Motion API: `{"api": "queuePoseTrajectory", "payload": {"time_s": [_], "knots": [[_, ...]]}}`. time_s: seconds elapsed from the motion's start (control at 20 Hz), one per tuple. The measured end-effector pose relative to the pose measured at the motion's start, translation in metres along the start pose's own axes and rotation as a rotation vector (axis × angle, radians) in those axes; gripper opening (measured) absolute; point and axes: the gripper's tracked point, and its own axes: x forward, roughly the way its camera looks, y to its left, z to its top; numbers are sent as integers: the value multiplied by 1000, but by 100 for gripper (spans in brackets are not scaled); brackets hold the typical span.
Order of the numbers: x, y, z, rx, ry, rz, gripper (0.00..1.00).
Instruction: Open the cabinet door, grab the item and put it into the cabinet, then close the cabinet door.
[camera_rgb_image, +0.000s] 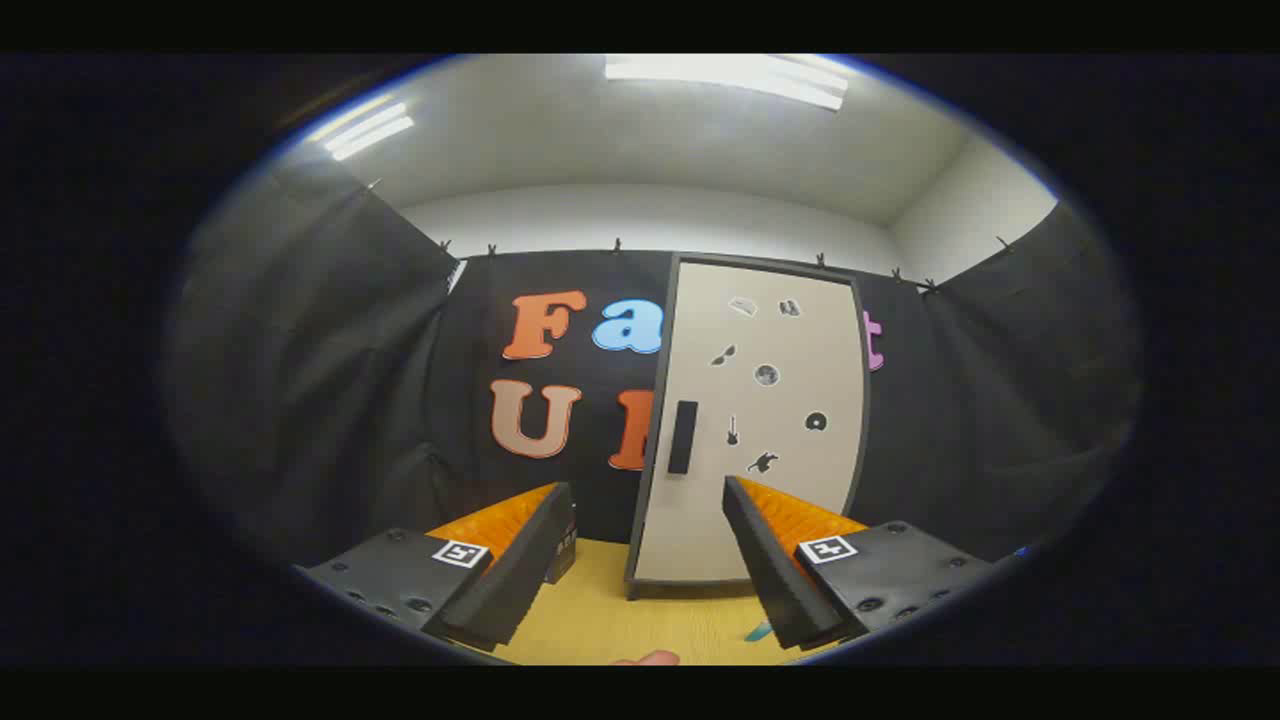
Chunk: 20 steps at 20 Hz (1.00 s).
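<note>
- Right, door-opening step: I held the gripper (640, 570) with fingers spread, empty, short of the cabinet door (760, 420), shut.
- Next I needed its handle (682, 437), on the door's left edge.

I see the cabinet door (760, 420) standing shut straight ahead, beyond my gripper (645, 560) — its fingers (520, 555) wide apart, nothing between them. The handle (683, 437) sits on the door's left side, over the table (640, 620).

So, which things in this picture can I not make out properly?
- Dark box, gripper view: the left of the open fingers covers most of it.
- Teal object and pink object on the table: mostly cut off or hidden.
- Stickers on the closed cabinet door: too small.
- Cabinet inside: hidden by the door.
</note>
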Motion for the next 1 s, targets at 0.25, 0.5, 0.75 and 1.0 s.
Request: {"api": "queuePoseTrajectory", "payload": {"time_s": [0.25, 0.5, 0.75, 1.0], "knots": [[1, -6, -3, 2, 9, -18, 97], [-1, 0, -8, 5, 25, -8, 97], [-2, 5, -7, -1, 25, -2, 97], [8, -6, 1, -33, 20, -36, 97]]}}
